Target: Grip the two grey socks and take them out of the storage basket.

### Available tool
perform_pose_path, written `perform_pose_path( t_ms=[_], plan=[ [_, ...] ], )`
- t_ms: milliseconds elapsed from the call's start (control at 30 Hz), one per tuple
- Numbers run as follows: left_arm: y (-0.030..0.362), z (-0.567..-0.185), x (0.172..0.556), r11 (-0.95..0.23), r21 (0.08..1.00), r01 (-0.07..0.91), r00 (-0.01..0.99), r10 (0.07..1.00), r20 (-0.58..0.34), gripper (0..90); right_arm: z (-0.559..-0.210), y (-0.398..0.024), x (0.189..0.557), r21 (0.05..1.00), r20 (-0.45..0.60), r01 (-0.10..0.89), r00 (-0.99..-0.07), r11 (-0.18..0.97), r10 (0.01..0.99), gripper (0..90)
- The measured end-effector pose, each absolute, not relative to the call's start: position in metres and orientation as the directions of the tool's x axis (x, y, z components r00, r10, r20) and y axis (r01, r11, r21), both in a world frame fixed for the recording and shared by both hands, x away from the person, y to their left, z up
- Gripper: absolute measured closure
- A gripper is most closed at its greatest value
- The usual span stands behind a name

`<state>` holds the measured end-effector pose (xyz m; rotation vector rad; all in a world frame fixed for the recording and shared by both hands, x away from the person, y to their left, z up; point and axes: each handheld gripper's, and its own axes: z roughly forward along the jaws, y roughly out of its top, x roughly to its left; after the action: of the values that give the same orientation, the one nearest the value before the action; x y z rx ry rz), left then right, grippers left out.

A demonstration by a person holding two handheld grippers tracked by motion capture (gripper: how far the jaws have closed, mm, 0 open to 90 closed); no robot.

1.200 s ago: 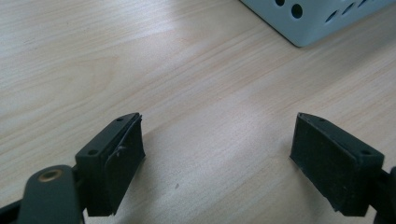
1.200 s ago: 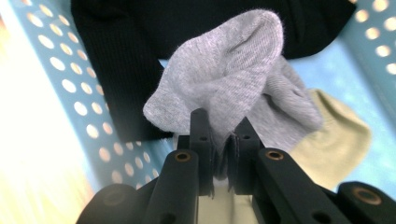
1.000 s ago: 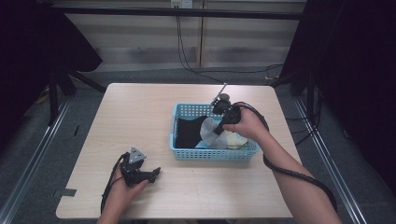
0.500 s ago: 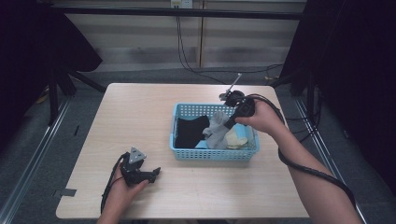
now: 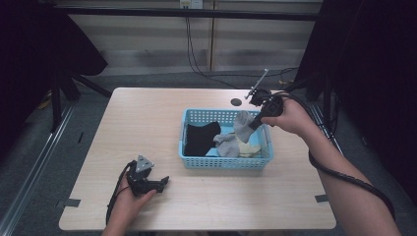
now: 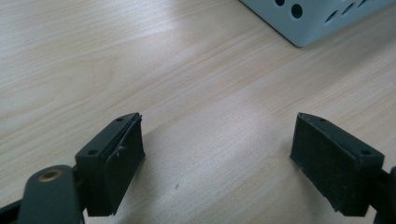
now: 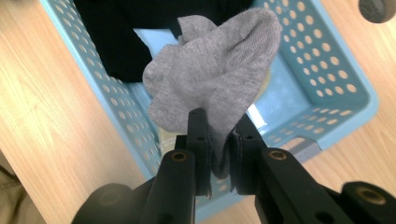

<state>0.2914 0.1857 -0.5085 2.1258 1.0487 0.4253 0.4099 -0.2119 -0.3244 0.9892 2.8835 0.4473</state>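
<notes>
A light blue perforated basket [image 5: 223, 162] [image 7: 327, 74] stands on the wooden table, right of centre. Inside lie a black garment [image 5: 200, 138] [image 7: 112, 42], another grey sock [image 5: 227, 145] and a pale cloth [image 5: 249, 149]. My right gripper [image 5: 252, 125] [image 7: 219, 140] is shut on a grey sock [image 5: 243, 123] [image 7: 215, 88], which hangs lifted above the basket's right side. My left gripper [image 5: 160, 183] [image 6: 217, 158] rests on the table near the front left, open, with bare wood between its jaws. A corner of the basket [image 6: 317, 18] shows ahead of it.
A small dark round hole [image 5: 236, 102] [image 7: 378, 9] sits in the tabletop behind the basket. Black cables run along the floor beyond the table's far edge. Bare tabletop [image 5: 142, 123] stretches left of the basket.
My right gripper has risen and moved right and back, lifting the grey sock out of the basket's pile. My left gripper has stayed in place.
</notes>
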Motion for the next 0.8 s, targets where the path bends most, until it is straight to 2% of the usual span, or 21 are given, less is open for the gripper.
perform_pose_path(
  t_ms=[800],
  plan=[
    [0.186, -0.508, 0.291, -0.413, 0.725, 0.552, 0.615, 0.788, -0.019, 16.5, -0.292, -0.261, 0.404, 0.303, -0.01, 0.631, -0.747, 0.714, 0.665, 80.3]
  ],
)
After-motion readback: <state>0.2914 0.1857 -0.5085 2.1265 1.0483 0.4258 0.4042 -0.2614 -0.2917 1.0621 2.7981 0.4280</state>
